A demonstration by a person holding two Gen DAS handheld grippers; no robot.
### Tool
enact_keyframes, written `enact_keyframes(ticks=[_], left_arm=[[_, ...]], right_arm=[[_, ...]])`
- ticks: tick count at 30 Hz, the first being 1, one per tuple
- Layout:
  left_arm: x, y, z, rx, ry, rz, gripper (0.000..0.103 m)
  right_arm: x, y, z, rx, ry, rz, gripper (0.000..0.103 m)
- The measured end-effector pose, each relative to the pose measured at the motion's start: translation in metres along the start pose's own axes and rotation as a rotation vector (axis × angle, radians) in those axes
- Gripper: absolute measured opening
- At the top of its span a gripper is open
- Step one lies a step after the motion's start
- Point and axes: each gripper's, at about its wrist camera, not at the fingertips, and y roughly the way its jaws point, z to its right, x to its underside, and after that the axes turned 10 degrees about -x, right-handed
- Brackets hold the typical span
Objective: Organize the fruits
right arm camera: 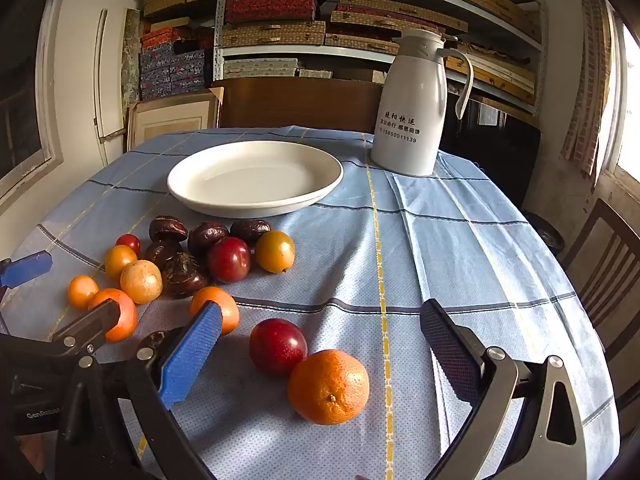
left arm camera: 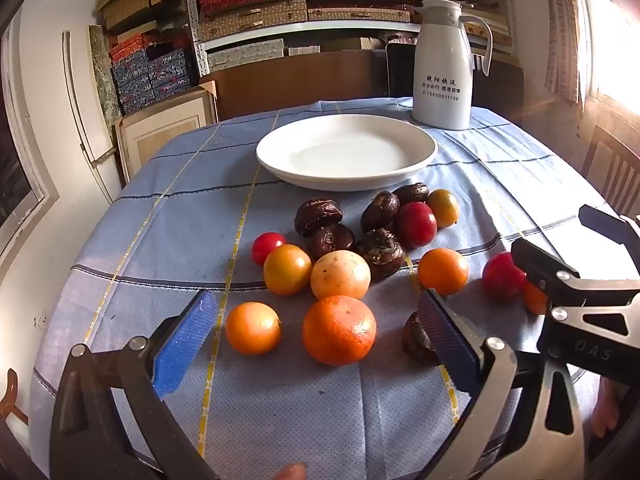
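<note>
Several fruits lie loose on a blue checked tablecloth in front of an empty white plate (left arm camera: 346, 151) (right arm camera: 256, 178). My left gripper (left arm camera: 316, 336) is open and low over the cloth, with a large orange (left arm camera: 339, 330) between its fingers and a small orange (left arm camera: 253, 328) just left of it. A dark water chestnut (left arm camera: 416, 338) sits by its right finger. My right gripper (right arm camera: 320, 354) is open, with a red plum (right arm camera: 278, 346) and a large orange (right arm camera: 328, 386) between its fingers. More oranges, plums and dark chestnuts (left arm camera: 384, 254) cluster nearer the plate.
A white thermos jug (left arm camera: 442, 66) (right arm camera: 414, 104) stands behind the plate at the right. A wooden chair (right arm camera: 608, 264) is by the table's right edge. Shelves of boxes fill the back wall. The right gripper's body (left arm camera: 580, 280) shows in the left wrist view.
</note>
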Motion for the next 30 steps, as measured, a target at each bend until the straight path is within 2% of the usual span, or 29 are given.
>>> enact_keyframes(ticks=[30], left_arm=[[0.0054, 0.0021, 0.0036, 0.006, -0.002, -0.014, 0.099]], right_arm=[[0.0001, 0.0009, 0.0015, -0.002, 0.004, -0.006, 0.1]])
